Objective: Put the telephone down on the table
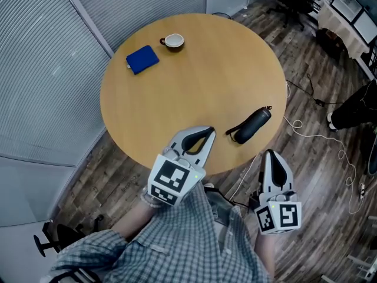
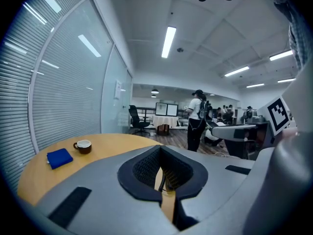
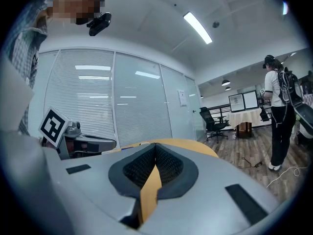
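Observation:
On the round wooden table (image 1: 206,69) a flat blue rectangular thing (image 1: 142,59), possibly the telephone, lies at the far left beside a small brown cup (image 1: 173,41). The left gripper view shows both, the blue thing (image 2: 59,157) and the cup (image 2: 83,146). My left gripper (image 1: 210,133) hovers over the table's near edge, shut and holding nothing. My right gripper (image 1: 270,153) hangs off the table's near right edge, also shut and empty. Through the left gripper's (image 2: 160,148) and the right gripper's (image 3: 155,146) closed jaws only tabletop shows.
A black elongated pouch with a strap (image 1: 252,125) lies near the table's right edge, just past the left gripper. Glass walls with blinds (image 1: 47,69) stand at the left. Cables (image 1: 330,140) trail over the wooden floor at the right. A person (image 2: 198,119) stands further off.

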`<action>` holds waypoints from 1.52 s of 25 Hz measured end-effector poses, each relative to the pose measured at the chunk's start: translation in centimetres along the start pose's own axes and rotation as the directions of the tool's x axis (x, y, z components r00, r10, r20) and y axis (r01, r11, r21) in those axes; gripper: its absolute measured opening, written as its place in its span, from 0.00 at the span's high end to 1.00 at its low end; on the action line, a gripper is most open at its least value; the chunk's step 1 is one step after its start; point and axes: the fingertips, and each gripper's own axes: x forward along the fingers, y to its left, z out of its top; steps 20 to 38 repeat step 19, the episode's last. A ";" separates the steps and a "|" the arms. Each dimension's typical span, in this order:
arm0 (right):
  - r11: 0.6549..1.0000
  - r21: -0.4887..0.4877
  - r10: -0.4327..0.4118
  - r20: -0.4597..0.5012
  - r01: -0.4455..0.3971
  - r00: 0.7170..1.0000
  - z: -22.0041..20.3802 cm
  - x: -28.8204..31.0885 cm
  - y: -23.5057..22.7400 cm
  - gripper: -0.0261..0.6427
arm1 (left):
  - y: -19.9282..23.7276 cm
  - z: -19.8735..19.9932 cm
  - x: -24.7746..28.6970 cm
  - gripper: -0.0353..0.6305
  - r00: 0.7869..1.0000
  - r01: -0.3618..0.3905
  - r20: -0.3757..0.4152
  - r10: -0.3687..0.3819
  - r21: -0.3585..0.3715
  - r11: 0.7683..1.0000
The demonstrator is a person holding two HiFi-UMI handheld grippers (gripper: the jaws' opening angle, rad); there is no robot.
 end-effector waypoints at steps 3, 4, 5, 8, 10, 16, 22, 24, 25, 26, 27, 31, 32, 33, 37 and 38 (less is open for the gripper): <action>1.000 -0.001 -0.006 -0.005 0.006 1.000 -0.1 -0.1 0.0 0.95 | 0.1 -0.1 0.1 0.94 1.000 0.004 -0.002 -0.004 -0.007 1.000; 1.000 -0.001 -0.010 -0.005 0.010 1.000 -0.1 -0.2 0.0 0.94 | 0.1 -0.1 0.1 0.94 1.000 0.007 -0.002 -0.007 -0.007 1.000; 1.000 0.000 -0.012 -0.004 0.012 1.000 -0.1 -0.2 0.0 0.95 | 0.1 -0.2 0.1 0.94 1.000 0.009 -0.004 -0.009 -0.008 1.000; 1.000 -0.001 -0.014 0.001 0.014 1.000 0.1 -0.2 0.1 0.95 | 0.0 -0.5 0.3 0.94 1.000 0.019 -0.010 -0.019 -0.013 1.000; 1.000 -0.002 -0.016 -0.001 0.016 1.000 0.0 -0.2 0.1 0.95 | -0.2 -0.6 0.4 0.94 1.000 0.026 -0.011 -0.027 -0.014 1.000; 0.999 0.000 -0.034 -0.011 0.034 0.999 -0.3 -0.7 -0.2 0.95 | -0.5 -0.5 0.8 0.94 0.999 0.041 -0.012 -0.042 -0.016 0.999; 0.999 0.000 -0.037 -0.013 0.037 0.999 -0.3 -0.8 -0.4 0.95 | -0.8 -0.5 1.0 0.94 0.999 0.046 -0.015 -0.046 -0.013 0.999; 0.999 0.000 -0.037 -0.013 0.037 0.999 -0.3 -0.8 -0.4 0.95 | -0.8 -0.5 1.0 0.94 0.999 0.046 -0.015 -0.046 -0.013 0.999; 0.999 0.000 -0.037 -0.013 0.037 0.999 -0.3 -0.8 -0.4 0.95 | -0.8 -0.5 1.0 0.94 0.999 0.046 -0.015 -0.046 -0.013 0.999; 0.999 0.000 -0.037 -0.013 0.037 0.999 -0.3 -0.8 -0.4 0.95 | -0.8 -0.5 1.0 0.94 0.999 0.046 -0.015 -0.046 -0.013 0.999; 0.999 0.000 -0.037 -0.013 0.037 0.999 -0.3 -0.8 -0.4 0.95 | -0.8 -0.5 1.0 0.94 0.999 0.046 -0.015 -0.046 -0.013 0.999; 0.999 0.000 -0.037 -0.013 0.037 0.999 -0.3 -0.8 -0.4 0.95 | -0.8 -0.5 1.0 0.94 0.999 0.046 -0.015 -0.046 -0.013 0.999; 0.999 0.000 -0.037 -0.013 0.037 0.999 -0.3 -0.8 -0.4 0.95 | -0.8 -0.5 1.0 0.94 0.999 0.046 -0.015 -0.046 -0.013 0.999; 0.999 0.000 -0.037 -0.013 0.037 0.999 -0.3 -0.8 -0.4 0.95 | -0.8 -0.5 1.0 0.94 0.999 0.046 -0.015 -0.046 -0.013 0.999; 0.999 0.000 -0.037 -0.013 0.037 0.999 -0.3 -0.8 -0.4 0.95 | -0.8 -0.5 1.0 0.94 0.999 0.046 -0.015 -0.046 -0.013 0.999; 0.999 0.000 -0.037 -0.013 0.037 0.999 -0.3 -0.8 -0.4 0.95 | -0.8 -0.5 1.0 0.94 0.999 0.046 -0.015 -0.046 -0.013 0.999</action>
